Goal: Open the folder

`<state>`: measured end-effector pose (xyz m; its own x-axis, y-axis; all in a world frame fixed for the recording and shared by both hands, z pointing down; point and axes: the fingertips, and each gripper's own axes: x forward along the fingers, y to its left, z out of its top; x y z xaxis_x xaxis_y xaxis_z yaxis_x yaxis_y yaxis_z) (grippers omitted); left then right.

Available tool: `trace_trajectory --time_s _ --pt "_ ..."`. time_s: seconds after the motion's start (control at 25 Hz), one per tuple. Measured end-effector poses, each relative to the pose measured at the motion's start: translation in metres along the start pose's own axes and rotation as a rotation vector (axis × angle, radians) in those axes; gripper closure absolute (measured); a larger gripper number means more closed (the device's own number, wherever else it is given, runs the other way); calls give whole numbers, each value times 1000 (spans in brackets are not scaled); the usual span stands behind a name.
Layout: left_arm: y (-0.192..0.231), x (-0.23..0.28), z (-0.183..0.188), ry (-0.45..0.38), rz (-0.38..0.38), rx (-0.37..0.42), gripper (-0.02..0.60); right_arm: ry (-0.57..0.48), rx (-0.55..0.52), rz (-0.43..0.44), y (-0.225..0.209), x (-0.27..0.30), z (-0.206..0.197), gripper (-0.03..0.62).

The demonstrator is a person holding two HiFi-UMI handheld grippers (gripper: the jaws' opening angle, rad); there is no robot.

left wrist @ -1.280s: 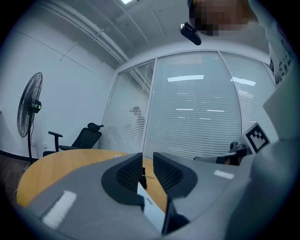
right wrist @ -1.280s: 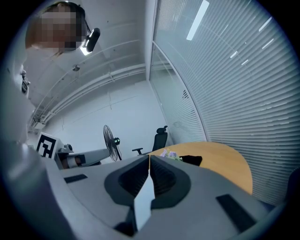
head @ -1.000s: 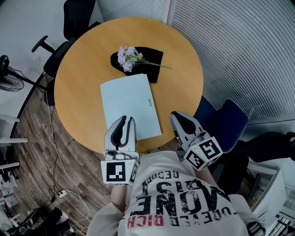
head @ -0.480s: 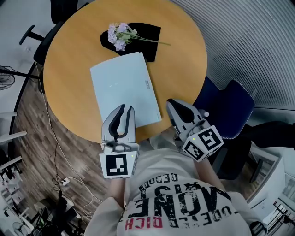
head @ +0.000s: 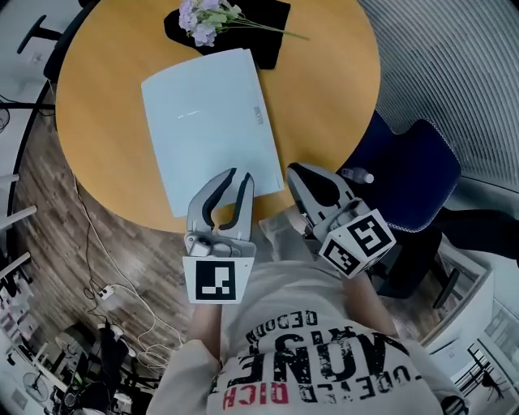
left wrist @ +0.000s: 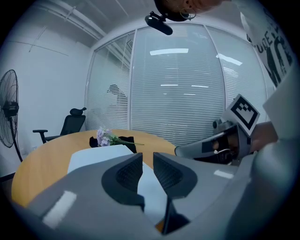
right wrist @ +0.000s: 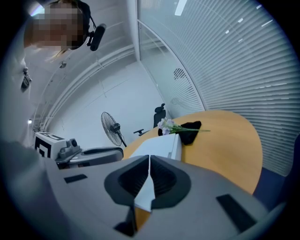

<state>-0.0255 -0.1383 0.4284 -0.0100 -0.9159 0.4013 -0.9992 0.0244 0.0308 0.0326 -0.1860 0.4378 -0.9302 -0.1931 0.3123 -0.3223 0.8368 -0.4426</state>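
Round table [head: 324, 97]: folder [head: 211, 121], black cloth [head: 268, 53]

The folder [head: 207, 121] looks smooth and matt, pale card or plastic. The table [head: 324, 89] is smooth wood with a soft shine. The flowers [head: 199, 16] lie on matt black cloth [head: 268, 53]. The left tool [head: 239, 174] and right tool [head: 293, 168] are matt grey plastic with dark ribbed pads [left wrist: 129, 174].

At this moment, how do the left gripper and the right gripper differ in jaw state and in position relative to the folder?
The left gripper's jaws stand apart with a clear gap; the right gripper's jaws are together. The left gripper's tips lie over the folder's near edge; the right gripper's sit just off its near right corner, over the table. Both are empty and face the closed folder.
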Motion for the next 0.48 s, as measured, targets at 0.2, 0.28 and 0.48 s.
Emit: trace_trajectory --time_s 0.2,0.28,0.48 --pt "-17 9 -16 24 -40 40 500 45 28 -2 -8 1 -23 580" --pt "-23 12 -22 42 -57 64 491 54 34 -13 -13 0 -30 580" --pt "-37 18 -44 110 -116 155 467 77 48 -24 -16 4 -47 580"
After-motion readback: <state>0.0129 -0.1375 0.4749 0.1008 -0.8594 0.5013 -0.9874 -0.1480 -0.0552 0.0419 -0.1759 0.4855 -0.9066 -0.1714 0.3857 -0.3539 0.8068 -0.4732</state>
